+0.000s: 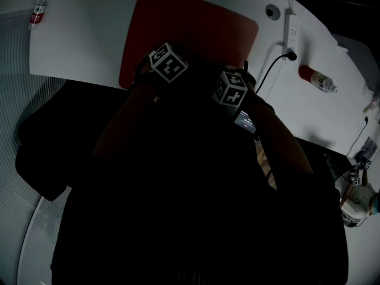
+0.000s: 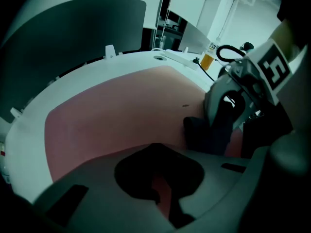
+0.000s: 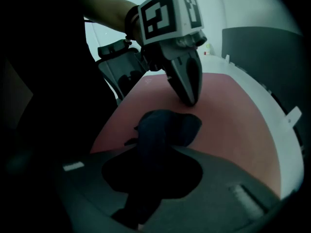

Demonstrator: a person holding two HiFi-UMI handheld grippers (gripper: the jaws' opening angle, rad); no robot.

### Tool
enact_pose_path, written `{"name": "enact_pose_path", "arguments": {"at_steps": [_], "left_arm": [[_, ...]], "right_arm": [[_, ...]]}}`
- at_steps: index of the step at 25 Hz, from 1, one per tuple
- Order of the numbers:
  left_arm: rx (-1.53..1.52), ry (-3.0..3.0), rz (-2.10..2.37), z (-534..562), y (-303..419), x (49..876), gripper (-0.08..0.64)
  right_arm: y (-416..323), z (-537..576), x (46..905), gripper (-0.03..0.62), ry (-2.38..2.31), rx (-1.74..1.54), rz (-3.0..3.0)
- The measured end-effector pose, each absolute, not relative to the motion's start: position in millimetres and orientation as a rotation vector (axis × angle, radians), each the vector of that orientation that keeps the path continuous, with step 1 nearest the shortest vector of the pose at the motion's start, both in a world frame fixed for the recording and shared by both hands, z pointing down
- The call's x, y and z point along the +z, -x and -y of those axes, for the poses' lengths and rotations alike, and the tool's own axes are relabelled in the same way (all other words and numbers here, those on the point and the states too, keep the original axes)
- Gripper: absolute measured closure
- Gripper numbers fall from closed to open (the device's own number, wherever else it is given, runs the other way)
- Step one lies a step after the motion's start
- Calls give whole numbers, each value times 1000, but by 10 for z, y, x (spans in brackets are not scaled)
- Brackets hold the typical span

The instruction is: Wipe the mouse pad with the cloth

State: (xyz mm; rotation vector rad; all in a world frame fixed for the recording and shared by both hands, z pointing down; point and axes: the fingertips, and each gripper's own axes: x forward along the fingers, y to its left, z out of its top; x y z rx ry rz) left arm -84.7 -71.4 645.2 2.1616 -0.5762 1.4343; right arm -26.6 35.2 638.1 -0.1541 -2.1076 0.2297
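Observation:
The red mouse pad [image 1: 190, 28] lies on the white table [image 1: 83, 34], and both grippers are at its near edge. My right gripper [image 2: 221, 127] is shut on a dark cloth [image 3: 165, 127], which hangs out of the jaws and bunches on the pad [image 3: 228, 120]. In the left gripper view the cloth [image 2: 199, 134] lies on the pad [image 2: 121, 110] under the right gripper. My left gripper [image 3: 189, 98] is just beyond the cloth. Its jaws are shut to a point, with the tip at the pad surface and nothing between them. In the head view, only the marker cubes show.
A white power strip [image 1: 291, 31] with a black cable [image 1: 270, 70] lies right of the pad, with a red and white bottle [image 1: 317, 79] beyond it. Another bottle [image 1: 39, 9] stands at the far left. A dark partition [image 2: 73, 33] lines the table's far edge.

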Motion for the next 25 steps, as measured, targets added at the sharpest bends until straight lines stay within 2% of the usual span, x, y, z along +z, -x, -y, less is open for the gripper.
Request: {"name": "enact_pose_path", "arguments": {"at_steps": [3,7,11,16,19,22,25], "left_arm": [[1426,-2161,553,709,835,6457,552],[1410,-2163,536,715,842,6446,552],[1392,-2168,500,706,846,6451,552],[1361,-2176,473,712,834,6444,553],[1352,-2180,473,707,844,6443,553],[1343,-2188,485,708,838,6446,552],[1341,-2198,496,708,850,6450,552]], "right_arm": [[10,212,6403,517,26,213,2093],[-661,1395,6373,514,-413,325,2000],[-914,1776,6358,514,-547,320,1900],[-678,1472,6335,529,-541,356,1968],[-152,695,6323,523,-232,347,2077],[270,-188,6361,520,177,183,2121],[326,-329,6401,520,312,49,2093]]}}
